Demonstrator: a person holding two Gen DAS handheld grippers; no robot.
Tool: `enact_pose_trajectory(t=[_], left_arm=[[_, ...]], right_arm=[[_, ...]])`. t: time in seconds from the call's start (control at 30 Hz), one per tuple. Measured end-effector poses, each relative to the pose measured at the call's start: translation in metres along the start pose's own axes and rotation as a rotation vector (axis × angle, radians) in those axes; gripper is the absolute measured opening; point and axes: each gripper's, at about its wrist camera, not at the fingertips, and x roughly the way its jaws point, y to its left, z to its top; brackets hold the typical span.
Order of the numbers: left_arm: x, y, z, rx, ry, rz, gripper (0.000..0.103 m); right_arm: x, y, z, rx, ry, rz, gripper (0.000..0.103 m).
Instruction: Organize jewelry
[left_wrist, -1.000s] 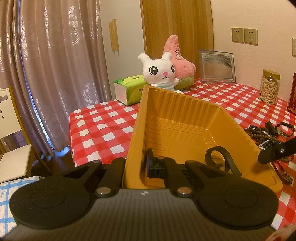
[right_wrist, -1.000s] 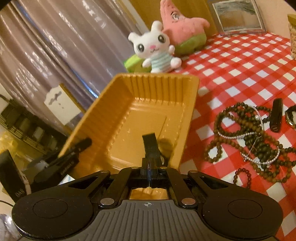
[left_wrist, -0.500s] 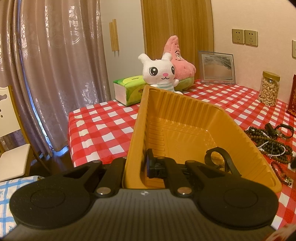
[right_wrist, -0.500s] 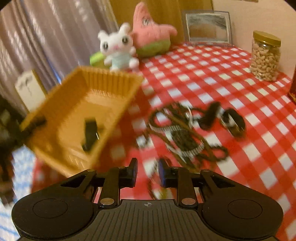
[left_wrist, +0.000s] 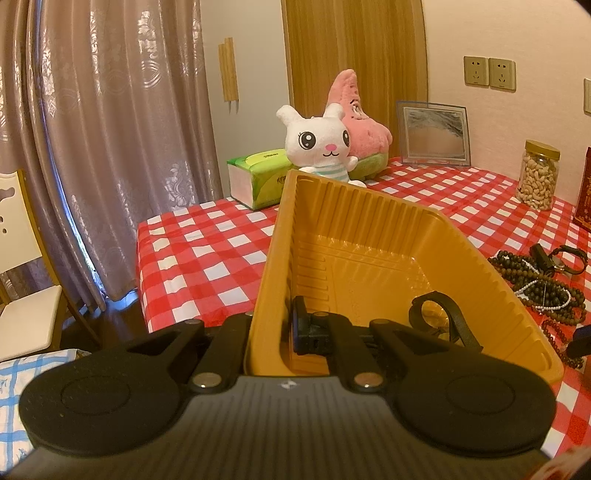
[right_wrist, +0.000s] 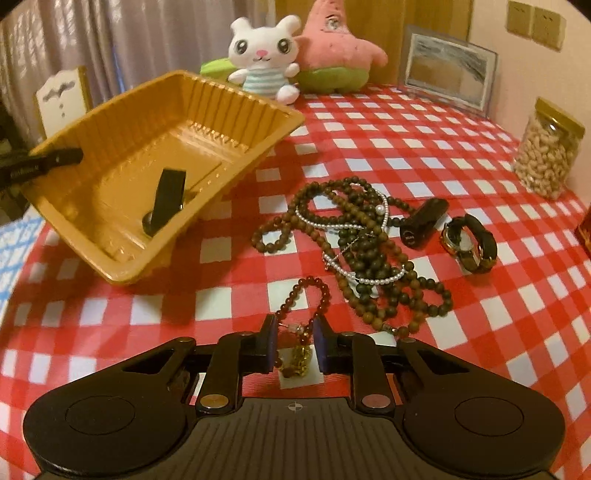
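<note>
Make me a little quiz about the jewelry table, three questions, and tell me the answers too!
1. True or false: the left gripper pinches the wall of the yellow tray.
2. What lies in the tray? A) a black strap B) a pearl string C) nothing
3. Which beads sit between the fingers of the right gripper?

Key
1. True; it is shut on the tray's near wall, tilting it.
2. A.
3. The small reddish bracelet; the jaws have just been closing around its tasselled end, but the pads are not yet pressing it. The watch and dark bead necklaces lie beyond.
</note>
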Motion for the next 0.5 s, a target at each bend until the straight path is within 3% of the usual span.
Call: enact_pose_trajectory(t=[0.5], left_arm=[[0.000, 0.000, -0.001, -0.003, 0.001, -0.001, 0.005]], right_arm=[[0.015, 0.023, 0.000, -0.228, -0.002, -0.050, 0.016]])
